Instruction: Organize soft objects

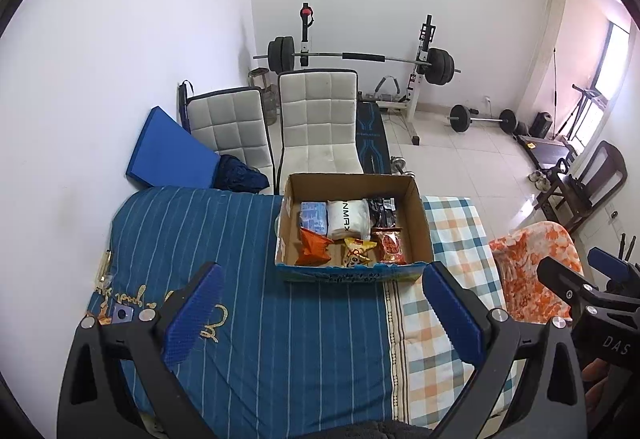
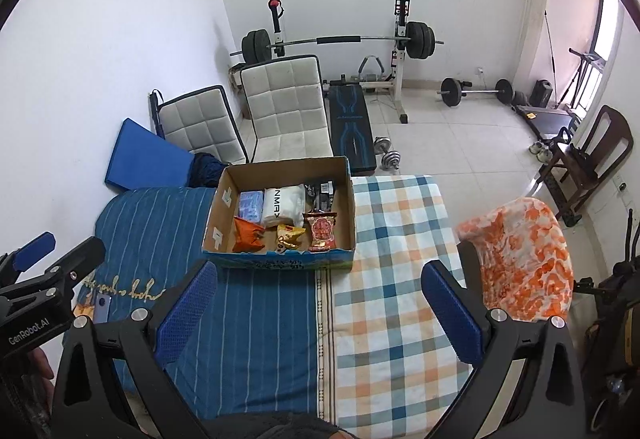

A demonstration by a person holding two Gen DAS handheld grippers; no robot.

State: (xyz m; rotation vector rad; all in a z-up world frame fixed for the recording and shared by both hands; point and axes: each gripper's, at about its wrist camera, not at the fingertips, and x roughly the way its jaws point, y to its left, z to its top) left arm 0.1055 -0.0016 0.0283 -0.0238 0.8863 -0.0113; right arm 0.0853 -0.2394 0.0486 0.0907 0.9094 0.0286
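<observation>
An open cardboard box stands on the bed. In it lie a blue pack, a white pack, a dark packet, an orange bag, a yellow bag and a red bag. They also show in the right wrist view, such as the red bag. My left gripper is open and empty, near side of the box. My right gripper is open and empty, also short of the box.
The bed has a blue striped cover and a checked sheet. An orange-patterned cloth drapes a chair at the right. Two white chairs, a blue mat, a barbell rack and dumbbells stand beyond.
</observation>
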